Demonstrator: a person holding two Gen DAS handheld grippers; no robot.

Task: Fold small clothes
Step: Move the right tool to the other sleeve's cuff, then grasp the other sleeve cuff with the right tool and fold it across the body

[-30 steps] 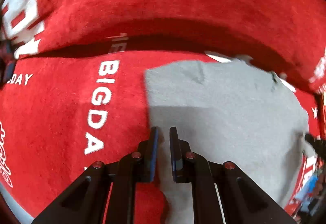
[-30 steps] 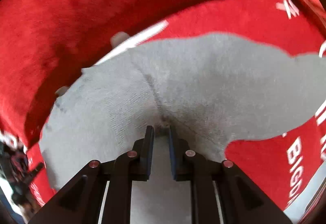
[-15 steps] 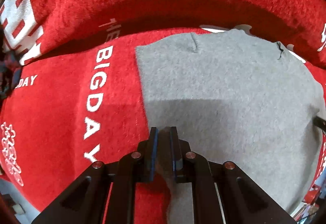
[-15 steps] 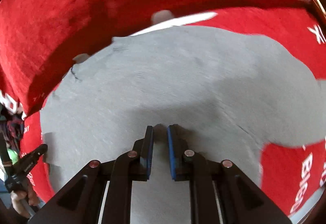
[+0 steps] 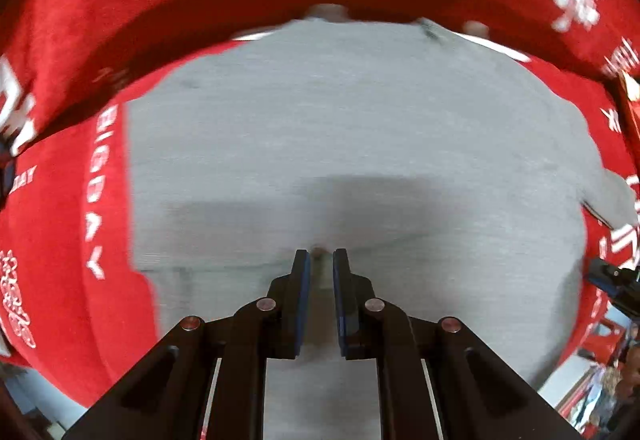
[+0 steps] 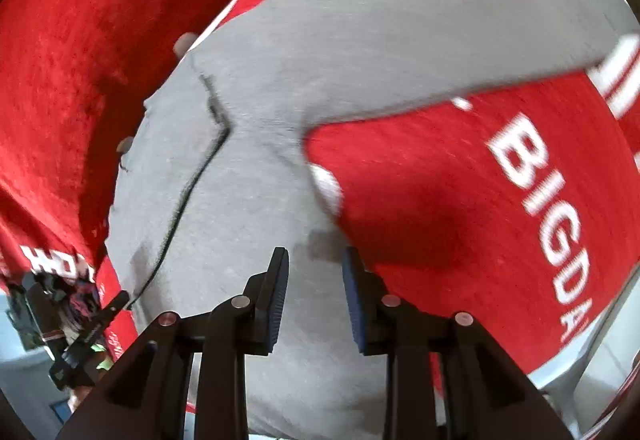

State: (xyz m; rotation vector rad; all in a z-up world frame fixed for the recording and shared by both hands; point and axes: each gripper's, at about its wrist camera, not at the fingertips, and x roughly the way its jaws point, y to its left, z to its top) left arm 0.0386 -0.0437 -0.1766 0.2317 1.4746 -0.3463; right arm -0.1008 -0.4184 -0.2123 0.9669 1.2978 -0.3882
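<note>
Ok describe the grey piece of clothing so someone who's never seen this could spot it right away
Start from the red cloth with white lettering that covers the whole surface. Spread flat on it is the grey garment, a soft plain knit with one long sleeve stretched out sideways. It is the only grey, unprinted thing there; everything around it is red.

garment [image 5: 352, 128]: plain grey | cloth [image 5: 52, 240]: red w/ white lettering | tongs pads [image 6: 280, 292]: blue, black arms
</note>
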